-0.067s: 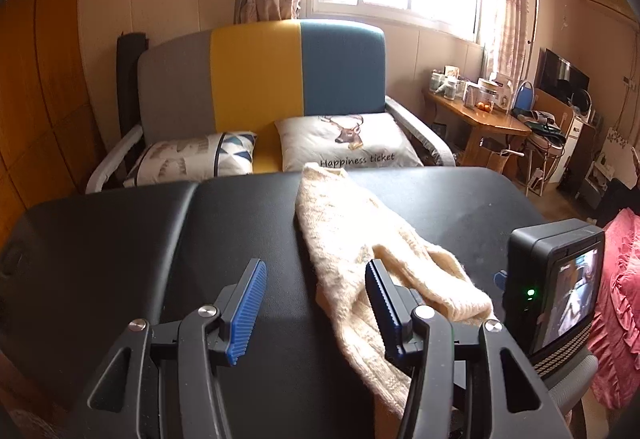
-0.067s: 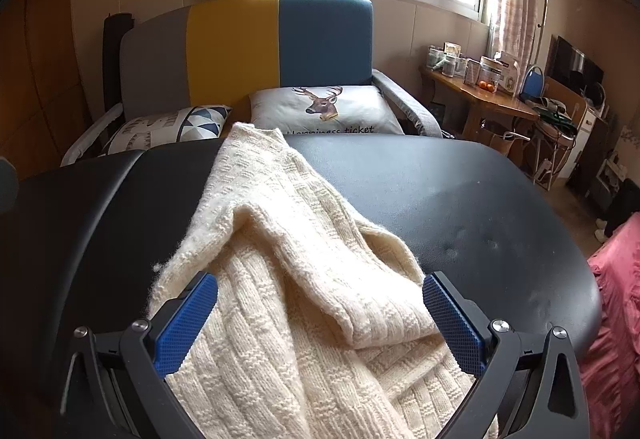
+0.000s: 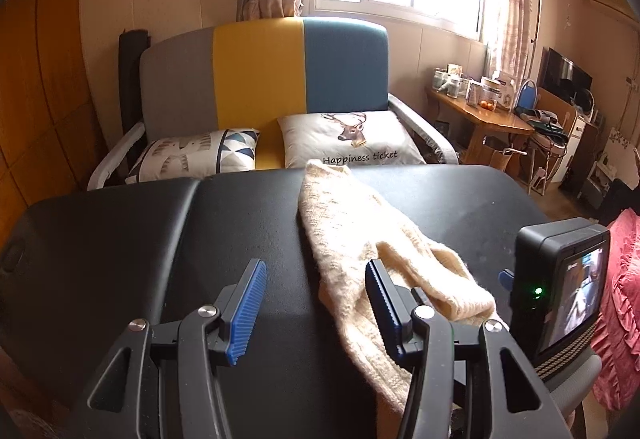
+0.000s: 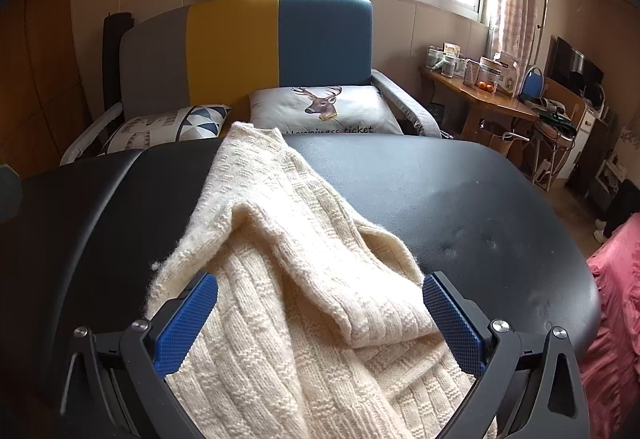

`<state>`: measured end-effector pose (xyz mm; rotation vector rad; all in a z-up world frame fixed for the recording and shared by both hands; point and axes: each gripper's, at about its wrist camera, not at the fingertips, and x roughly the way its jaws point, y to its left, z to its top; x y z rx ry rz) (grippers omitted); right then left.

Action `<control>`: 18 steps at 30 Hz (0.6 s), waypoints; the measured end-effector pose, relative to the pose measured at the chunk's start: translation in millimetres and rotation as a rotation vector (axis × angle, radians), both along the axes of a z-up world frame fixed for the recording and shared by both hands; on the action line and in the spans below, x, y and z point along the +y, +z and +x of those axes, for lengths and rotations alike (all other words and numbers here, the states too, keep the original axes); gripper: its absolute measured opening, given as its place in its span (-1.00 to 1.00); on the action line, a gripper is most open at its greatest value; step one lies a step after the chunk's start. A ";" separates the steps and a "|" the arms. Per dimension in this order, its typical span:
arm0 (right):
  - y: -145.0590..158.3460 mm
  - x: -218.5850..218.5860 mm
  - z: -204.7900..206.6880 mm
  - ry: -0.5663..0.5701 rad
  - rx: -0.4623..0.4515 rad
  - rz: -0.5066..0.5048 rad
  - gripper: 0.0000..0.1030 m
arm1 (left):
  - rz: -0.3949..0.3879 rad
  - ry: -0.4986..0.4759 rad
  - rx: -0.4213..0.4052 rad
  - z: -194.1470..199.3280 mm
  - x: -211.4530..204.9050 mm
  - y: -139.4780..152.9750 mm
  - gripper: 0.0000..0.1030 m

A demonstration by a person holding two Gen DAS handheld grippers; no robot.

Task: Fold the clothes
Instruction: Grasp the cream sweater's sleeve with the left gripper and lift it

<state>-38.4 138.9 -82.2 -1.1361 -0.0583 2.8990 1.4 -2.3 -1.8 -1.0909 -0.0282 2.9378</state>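
A cream knitted sweater (image 4: 304, 279) lies lengthwise on the black padded table (image 4: 460, 199), partly folded over itself, one end reaching the far edge. My right gripper (image 4: 320, 319) is open wide above its near part, blue pads on either side of the folded layer. In the left wrist view the sweater (image 3: 352, 235) lies to the right. My left gripper (image 3: 316, 303) is open; its right finger (image 3: 382, 303) stands over the sweater's left edge and its left finger (image 3: 246, 307) over bare table (image 3: 120, 247). The right gripper's camera body (image 3: 560, 283) shows at the right.
A grey, yellow and blue sofa (image 3: 260, 71) with two pillows stands right behind the table. A cluttered wooden side table (image 3: 480, 115) and a chair are at the right. A pink ruffled cloth (image 4: 616, 299) hangs at the table's right edge.
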 end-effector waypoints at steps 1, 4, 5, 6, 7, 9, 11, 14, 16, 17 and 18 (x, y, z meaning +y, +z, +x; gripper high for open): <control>-0.2 -0.2 -0.2 -0.001 0.000 0.006 1.00 | 0.002 0.000 -0.003 0.6 -1.0 -0.8 0.02; -0.9 -2.1 -1.5 -0.003 -0.002 0.007 1.00 | 0.007 0.001 -0.012 2.4 -4.0 -3.2 0.02; -1.4 -0.2 0.0 -0.003 -0.002 0.006 1.00 | 0.008 0.001 -0.015 3.0 -5.0 -4.0 0.02; -1.4 -0.3 1.0 -0.005 0.000 0.009 1.00 | 0.010 0.001 -0.018 3.6 -6.0 -4.8 0.02; -1.4 -1.0 1.8 -0.006 0.001 0.011 1.00 | 0.012 0.001 -0.022 4.2 -7.1 -5.6 0.02; -1.4 0.6 3.7 -0.006 0.001 0.008 1.00 | 0.015 -0.009 -0.041 0.7 -6.0 -12.0 0.02; 0.3 1.7 3.9 -0.007 -0.008 0.012 1.00 | 0.056 -0.040 -0.071 -2.4 -9.1 -19.7 0.03; -1.7 -0.5 4.9 -0.008 -0.005 0.028 1.00 | 0.222 -0.113 -0.124 -5.9 -24.8 -34.4 0.09; -1.9 0.1 5.8 -0.007 -0.004 0.030 1.00 | 0.298 -0.122 -0.176 -11.4 -33.8 -46.8 0.09; -2.1 0.5 6.3 -0.006 -0.003 0.030 1.00 | 0.336 -0.127 -0.202 -14.1 -38.4 -53.0 0.09; -2.3 0.8 6.8 -0.005 -0.003 0.031 1.00 | 0.353 -0.127 -0.216 -15.5 -41.6 -57.8 0.08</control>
